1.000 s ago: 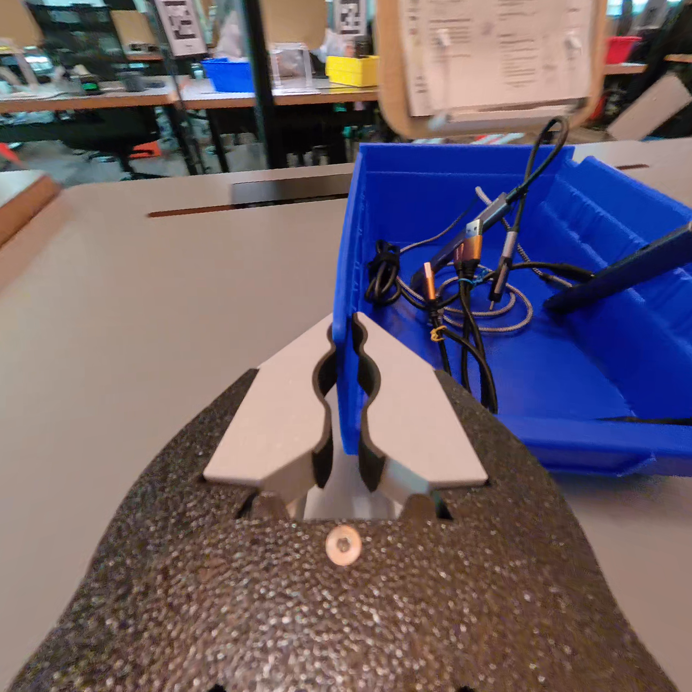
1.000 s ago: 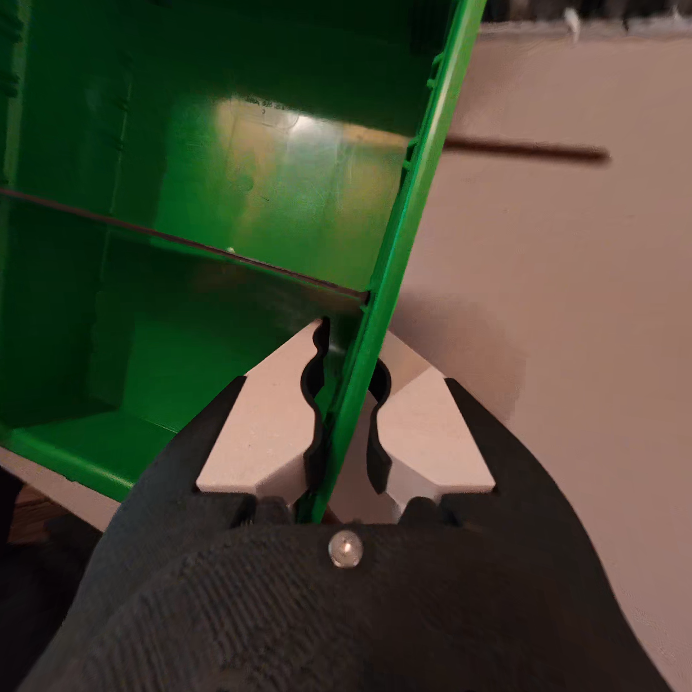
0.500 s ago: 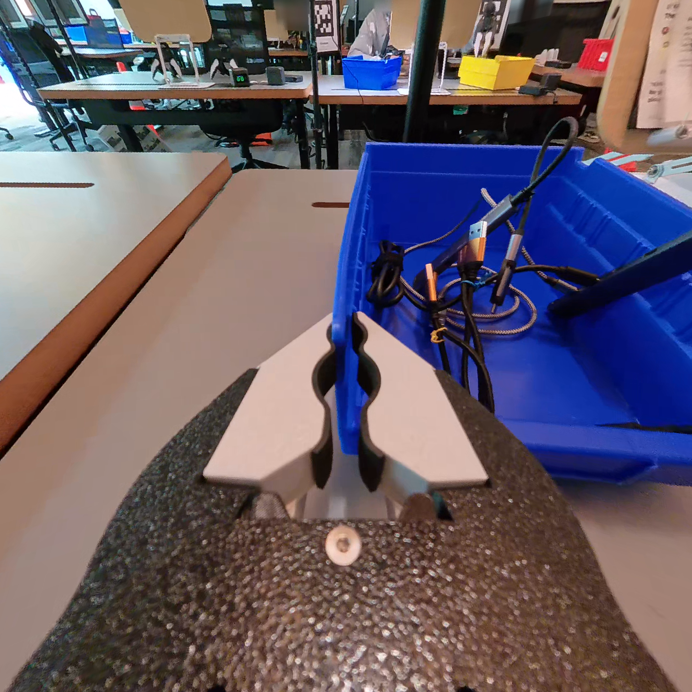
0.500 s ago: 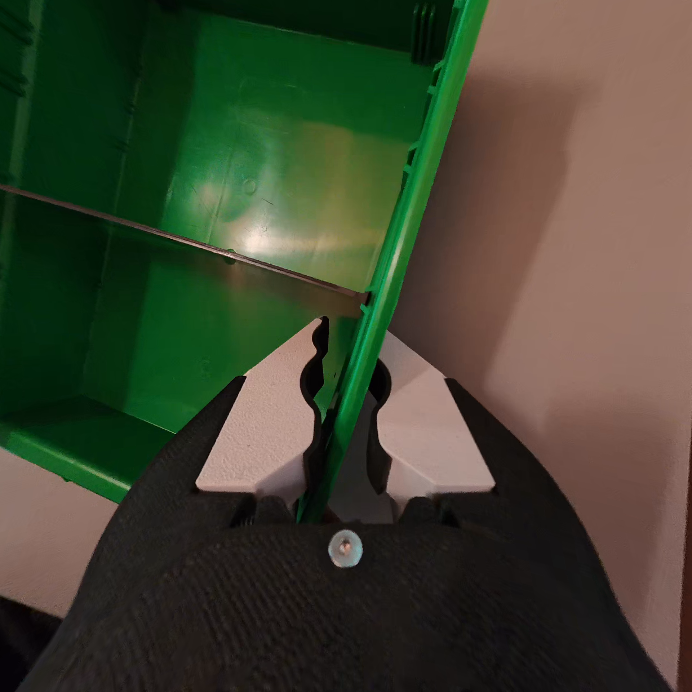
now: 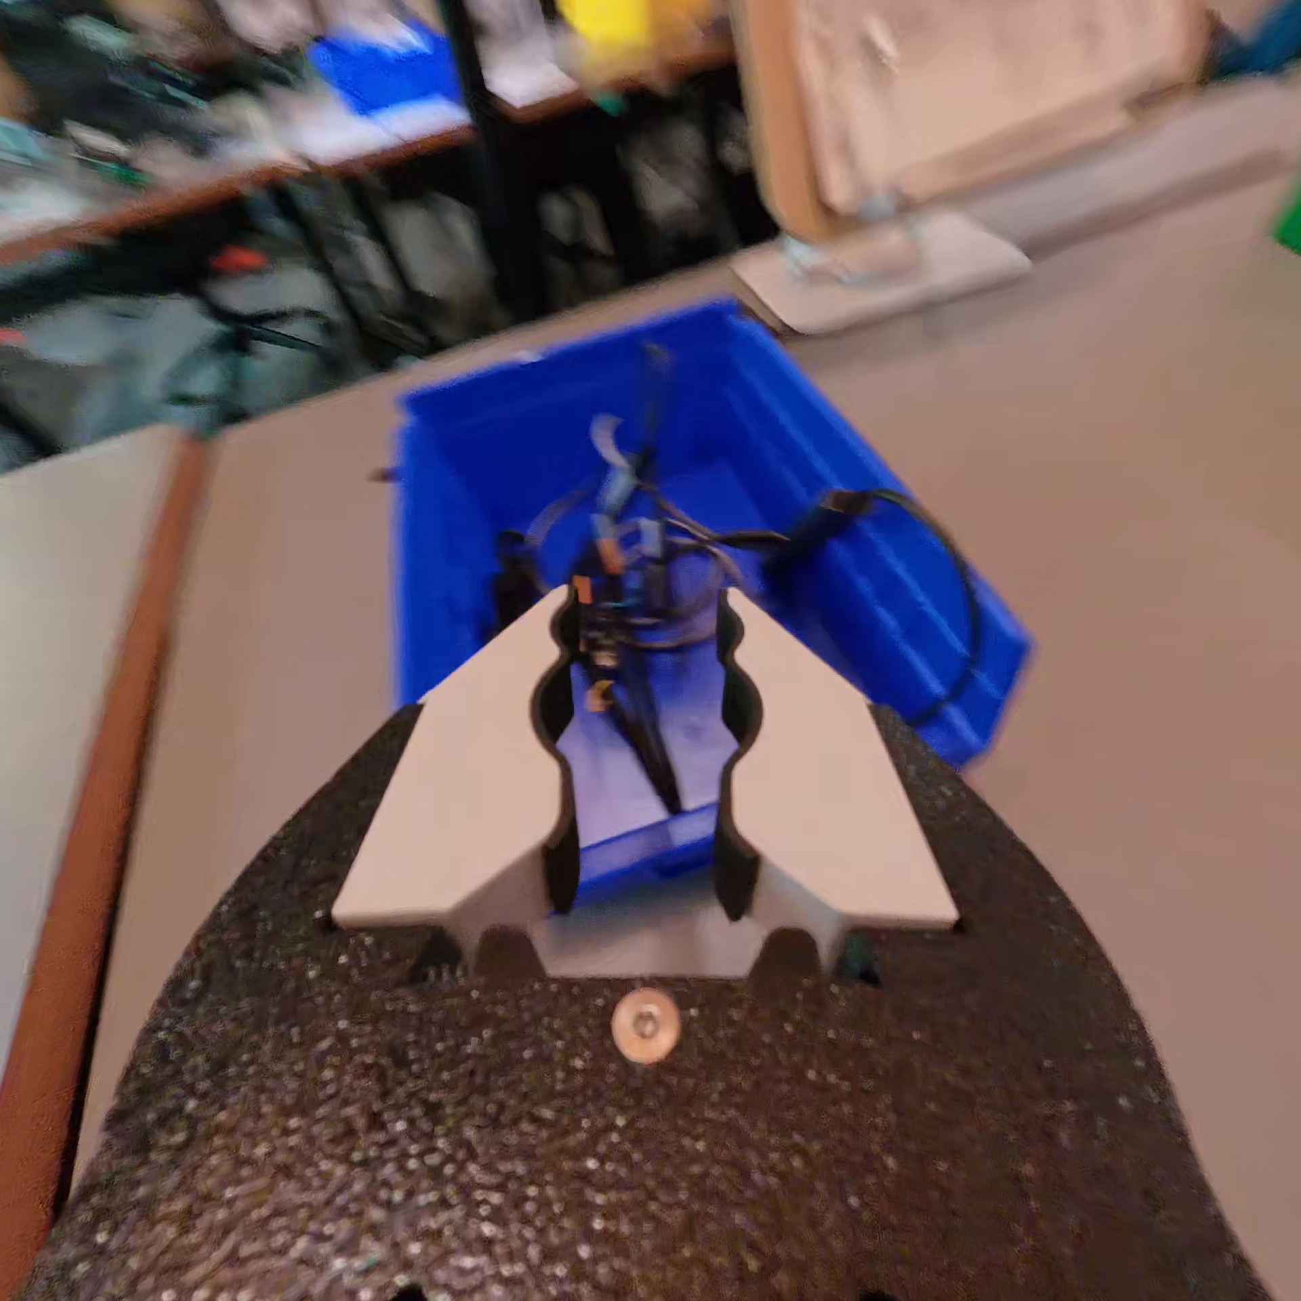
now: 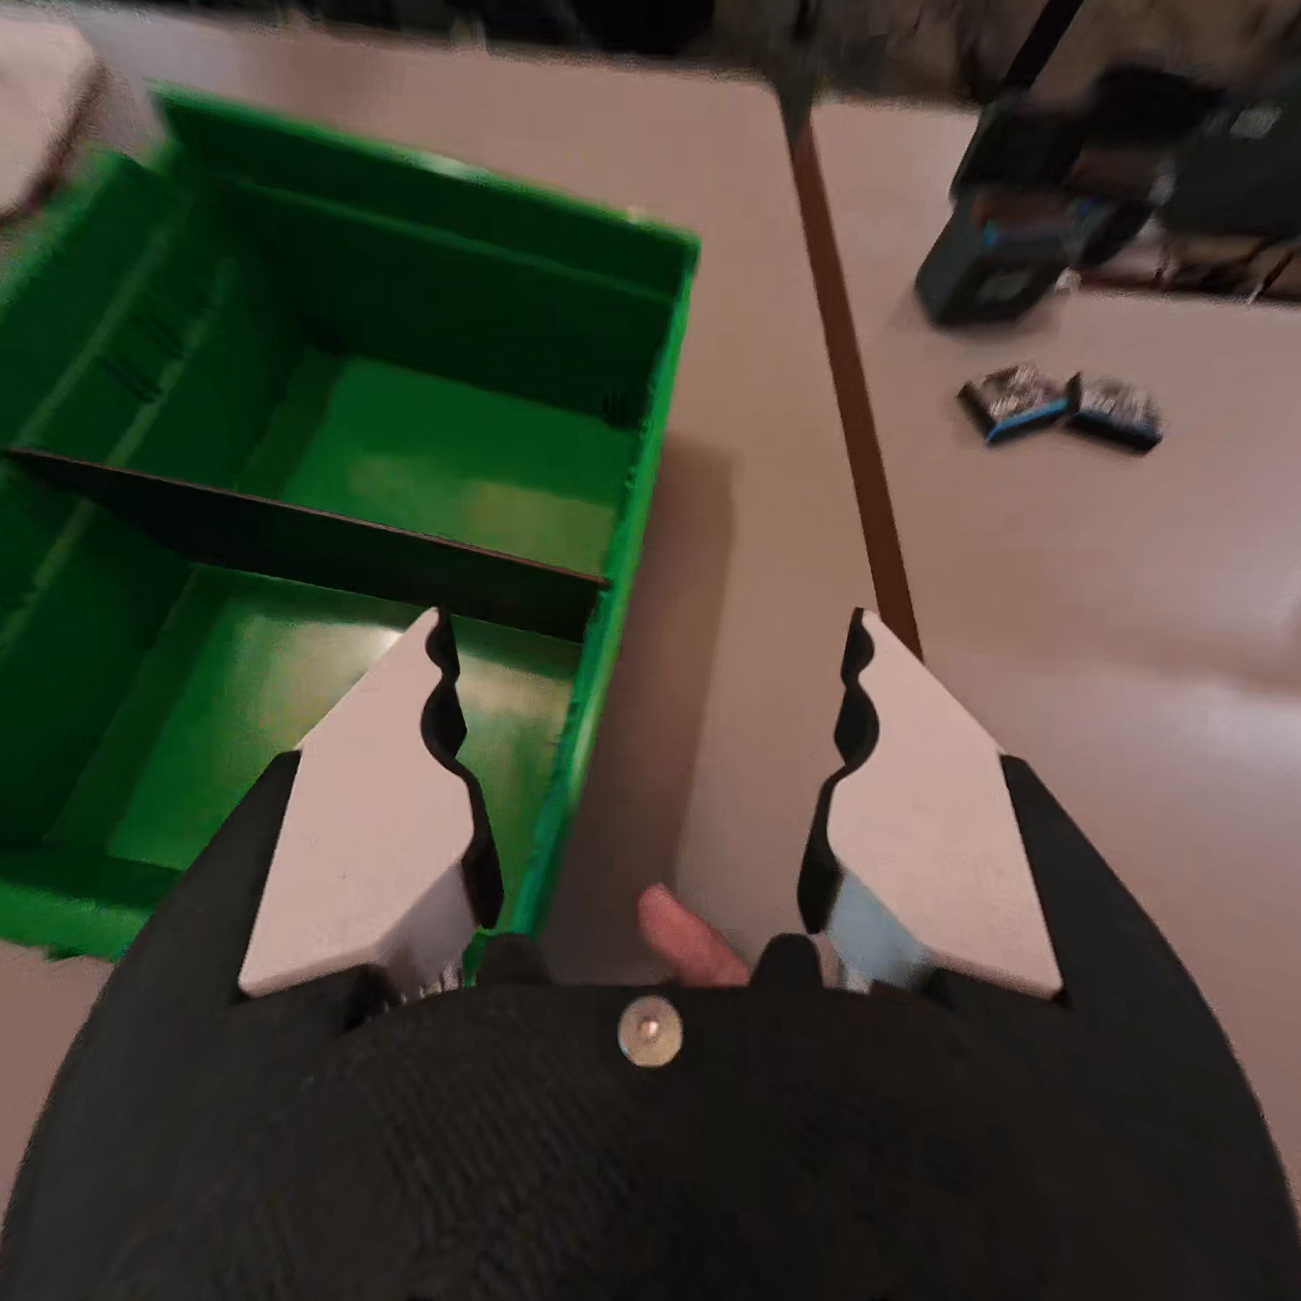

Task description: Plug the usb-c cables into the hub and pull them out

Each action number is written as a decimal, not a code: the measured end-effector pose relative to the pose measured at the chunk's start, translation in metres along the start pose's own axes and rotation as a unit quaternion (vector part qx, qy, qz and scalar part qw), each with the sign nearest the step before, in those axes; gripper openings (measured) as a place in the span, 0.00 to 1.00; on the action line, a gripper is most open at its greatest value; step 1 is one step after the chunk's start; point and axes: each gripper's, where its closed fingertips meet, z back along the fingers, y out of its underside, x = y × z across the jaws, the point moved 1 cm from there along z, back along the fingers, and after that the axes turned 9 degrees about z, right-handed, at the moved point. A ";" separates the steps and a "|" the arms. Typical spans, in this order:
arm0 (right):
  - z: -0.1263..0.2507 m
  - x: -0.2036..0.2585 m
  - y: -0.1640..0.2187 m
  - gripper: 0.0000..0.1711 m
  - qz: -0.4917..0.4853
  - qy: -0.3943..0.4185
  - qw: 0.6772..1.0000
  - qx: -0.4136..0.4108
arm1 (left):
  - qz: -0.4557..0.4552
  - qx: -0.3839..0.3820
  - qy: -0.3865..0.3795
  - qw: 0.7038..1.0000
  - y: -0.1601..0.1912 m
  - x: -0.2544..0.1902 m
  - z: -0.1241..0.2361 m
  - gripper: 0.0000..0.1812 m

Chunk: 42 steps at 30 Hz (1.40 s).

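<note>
USB-C cables (image 5: 637, 619) lie tangled in the blue bin (image 5: 866, 563), which rests on the worktop (image 5: 1126, 563). One black cable loops out over the bin's right wall. The hub cannot be told apart from the tangle; the left wrist view is blurred.

Left claw (image 5: 644, 605): fingers apart with a moderate gap, holding nothing, above the bin's near end and clear of the cables.

Right claw (image 6: 648, 619): fingers wide apart, holding nothing. Its left finger is over the green bin (image 6: 633, 493); its right finger is over the bare worktop. The green bin's right wall runs between the two fingers, untouched. A dark divider (image 6: 317, 535) splits the green bin into a near and a far compartment.

A person's fingertip (image 6: 686, 936) shows at the base of the right claw. Two small dark packets (image 6: 1056, 412) lie on the adjoining worktop, well apart from the green bin.
</note>
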 end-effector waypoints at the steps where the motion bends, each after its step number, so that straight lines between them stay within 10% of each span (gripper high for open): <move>1: 0.016 0.012 -0.009 0.63 0.007 -0.004 0.999 -0.036 | -0.023 0.047 0.041 0.998 0.005 -0.017 -0.011 0.22; 9: 0.114 0.172 -0.017 0.54 0.095 -0.176 0.949 -0.242 | -0.154 0.162 0.136 0.965 0.031 -0.064 -0.100 0.29; 19: 0.111 0.209 0.002 0.55 0.134 -0.223 0.939 -0.227 | -0.204 0.059 0.174 0.961 0.015 -0.072 -0.106 0.10; 31: 0.124 0.191 -0.004 0.52 0.112 -0.214 0.935 -0.258 | -0.019 -0.097 0.133 0.986 -0.124 -0.023 -0.064 0.04; 42: 0.124 0.199 0.000 0.51 0.130 -0.225 0.931 -0.255 | 0.202 -0.224 0.296 0.906 -0.203 -0.034 -0.004 0.04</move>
